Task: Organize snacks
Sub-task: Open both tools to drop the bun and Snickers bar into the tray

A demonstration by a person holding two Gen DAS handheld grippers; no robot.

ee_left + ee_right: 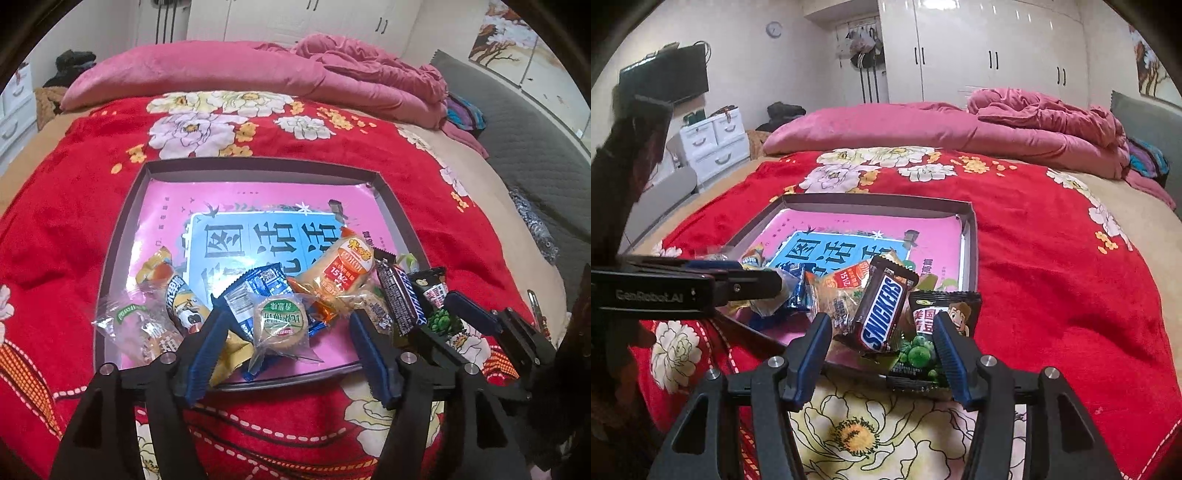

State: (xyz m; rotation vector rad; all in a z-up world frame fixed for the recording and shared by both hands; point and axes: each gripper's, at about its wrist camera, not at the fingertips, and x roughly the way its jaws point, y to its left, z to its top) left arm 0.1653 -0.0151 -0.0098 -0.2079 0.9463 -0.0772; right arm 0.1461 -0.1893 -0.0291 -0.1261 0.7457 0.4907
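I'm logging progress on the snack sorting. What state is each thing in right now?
Left gripper: open, round pastry packet loose between its fingers.
Right gripper: open, nothing gripped.
Snickers bar: propped against other snacks, tilted.
Green pea packet: lying over the tray's near edge.
Tray: lidless, far half bare.

"SNICKERS" on choc bar (882, 314); "GenRobot.AI" on left claw (753, 286); "15%" on orange pack (338, 278).

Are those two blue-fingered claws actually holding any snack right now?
No. Left gripper stands open around the round clear-wrapped pastry; right gripper open around the brown Snickers bar.
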